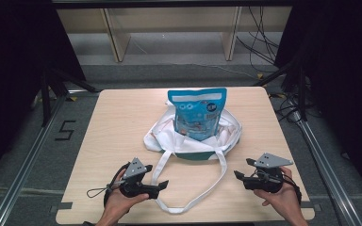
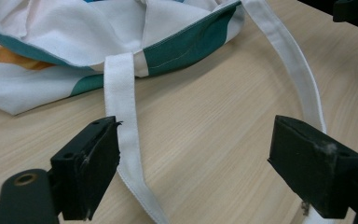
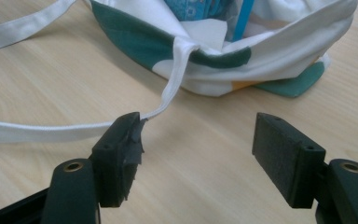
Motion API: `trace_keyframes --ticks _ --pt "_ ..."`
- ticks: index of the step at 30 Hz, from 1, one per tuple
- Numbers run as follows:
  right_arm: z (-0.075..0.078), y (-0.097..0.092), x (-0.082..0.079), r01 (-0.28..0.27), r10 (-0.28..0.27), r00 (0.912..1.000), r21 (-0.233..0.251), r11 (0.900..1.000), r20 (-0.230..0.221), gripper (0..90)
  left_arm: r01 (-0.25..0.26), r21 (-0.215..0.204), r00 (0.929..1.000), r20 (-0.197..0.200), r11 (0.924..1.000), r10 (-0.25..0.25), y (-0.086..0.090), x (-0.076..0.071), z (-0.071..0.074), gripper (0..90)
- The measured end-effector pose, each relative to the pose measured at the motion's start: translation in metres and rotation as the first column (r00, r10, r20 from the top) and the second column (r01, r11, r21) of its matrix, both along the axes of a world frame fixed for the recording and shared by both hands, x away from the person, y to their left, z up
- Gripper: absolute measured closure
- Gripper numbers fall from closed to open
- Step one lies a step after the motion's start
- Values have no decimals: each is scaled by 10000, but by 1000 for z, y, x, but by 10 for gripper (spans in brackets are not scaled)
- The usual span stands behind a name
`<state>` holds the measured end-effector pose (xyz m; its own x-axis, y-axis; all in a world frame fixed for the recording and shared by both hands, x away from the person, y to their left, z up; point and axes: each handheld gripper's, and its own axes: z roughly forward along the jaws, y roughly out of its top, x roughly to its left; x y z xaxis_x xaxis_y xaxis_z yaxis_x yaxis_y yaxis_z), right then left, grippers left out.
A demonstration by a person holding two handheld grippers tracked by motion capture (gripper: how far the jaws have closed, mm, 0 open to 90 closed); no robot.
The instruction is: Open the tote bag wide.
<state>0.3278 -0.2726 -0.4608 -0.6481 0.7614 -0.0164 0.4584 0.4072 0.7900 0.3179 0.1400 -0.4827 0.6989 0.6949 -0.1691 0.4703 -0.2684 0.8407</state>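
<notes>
Tongs of the left hand [image 1: 164,185] near the table's front edge, left of centre, jaws spread wide with nothing pinched between them — one run of the white handle strap [image 2: 121,100] lying flat on the wood just inside the left jaw, the other run curving past the right jaw. Left hand [image 1: 122,200] entering from the front edge, cable trailing toward the left edge.

Tote bag [image 1: 158,136] — white cloth with teal and orange patches — slumped open at the middle of the table [image 1: 113,122], nearer the back edge than the front. Upright inside it, a blue snack pouch [image 1: 197,113], top half rising above the bag's rim. Strap looping from the bag's near side down to the front edge, between the two hands.

Tongs of the right hand [image 1: 238,174] near the front edge, right of centre, pointing toward the strap, jaws likewise spread and pinching nothing; in the right gripper view, the strap [image 3: 172,88] passing just behind the tip of the left jaw — touching or not, cannot tell. Right hand [image 1: 283,200] at the front right corner.
</notes>
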Motion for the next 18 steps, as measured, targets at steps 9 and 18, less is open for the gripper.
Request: trace_keyframes --ticks 9,18 --pt "-12 -2 -15 -19 11 9990 -195 9998 -441 321 193 178 9998 9 9997 -193 2 -9 -3 154" --pt "-20 -7 -33 68 -75 9969 -89 9999 -789 293 341 411 9994 -115 9986 -336 -1 -26 -7 154"
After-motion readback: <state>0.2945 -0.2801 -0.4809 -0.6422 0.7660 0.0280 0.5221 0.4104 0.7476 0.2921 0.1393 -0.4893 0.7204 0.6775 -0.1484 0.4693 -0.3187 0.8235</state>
